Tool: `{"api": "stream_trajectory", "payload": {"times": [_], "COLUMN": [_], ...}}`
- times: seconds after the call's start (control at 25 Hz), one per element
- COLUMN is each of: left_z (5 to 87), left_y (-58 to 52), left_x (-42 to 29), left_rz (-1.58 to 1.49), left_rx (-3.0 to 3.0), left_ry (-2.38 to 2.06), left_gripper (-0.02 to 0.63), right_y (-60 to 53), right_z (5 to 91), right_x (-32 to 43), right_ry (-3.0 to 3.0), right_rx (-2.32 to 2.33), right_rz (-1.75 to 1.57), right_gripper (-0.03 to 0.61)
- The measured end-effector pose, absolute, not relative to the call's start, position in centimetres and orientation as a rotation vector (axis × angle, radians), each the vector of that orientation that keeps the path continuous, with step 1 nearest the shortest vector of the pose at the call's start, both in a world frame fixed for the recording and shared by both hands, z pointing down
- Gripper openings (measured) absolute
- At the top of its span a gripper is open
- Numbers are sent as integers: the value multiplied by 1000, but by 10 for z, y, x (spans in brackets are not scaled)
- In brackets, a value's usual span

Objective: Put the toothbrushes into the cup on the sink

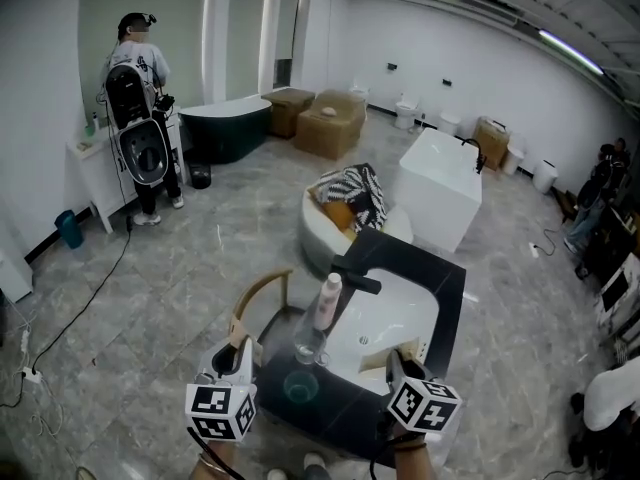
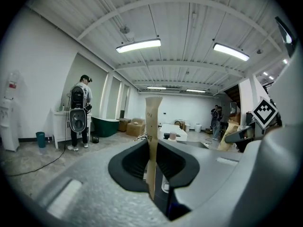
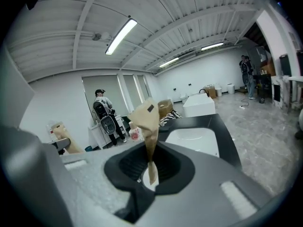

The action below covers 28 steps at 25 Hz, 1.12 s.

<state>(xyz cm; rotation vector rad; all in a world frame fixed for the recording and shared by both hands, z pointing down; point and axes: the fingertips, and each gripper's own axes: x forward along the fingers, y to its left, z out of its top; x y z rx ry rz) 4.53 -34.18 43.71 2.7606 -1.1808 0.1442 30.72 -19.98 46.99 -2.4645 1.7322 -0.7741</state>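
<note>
The left gripper (image 2: 152, 167) has its jaws closed narrowly on the left toothbrush (image 2: 153, 126), a flat stick in tan paper wrapping that stands upright and well clear of the jaws. That leaves plenty of free length to lower into a container. The right gripper (image 3: 150, 167) pinches the right toothbrush (image 3: 147, 124) in the same way, though its wrapper is crumpled and leans toward 11 o'clock. In the head view both grippers hang at the near edge of the sink (image 1: 445, 278), whose dark surface surrounds a white basin. A greenish cup (image 1: 299, 386) sits on that surface between them, at about 2 o'clock from the left gripper and 9 o'clock from the right. It looks like the target, with nothing visible in it yet. At 12 o'clock from the cup stand a clear glass (image 1: 308, 346) and a pink-and-white bottle (image 1: 327, 303), so each brush probably needs a straight drop from above. A person (image 1: 140, 108) stands far off at 10 o'clock.
</note>
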Motion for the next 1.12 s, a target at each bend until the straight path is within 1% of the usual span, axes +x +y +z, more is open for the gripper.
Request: {"api": "stream_trajectory", "payload": {"times": [0.28, 0.56, 1.12], "left_z": [442, 440, 445], "left_y": [-339, -336, -334], "left_x": [57, 49, -10], "left_rz": [155, 152, 155], "left_rx": [2765, 2749, 2647], "left_ry": [-1171, -1203, -1384], "left_gripper": [44, 44, 44], "right_y": [-198, -196, -228], "right_z": [479, 469, 449], "right_x": [311, 313, 299], "right_ry": [1746, 1760, 1889], "right_rx": [-2467, -2468, -2427], "right_rz": [-804, -782, -713], "right_gripper": [31, 30, 29]}}
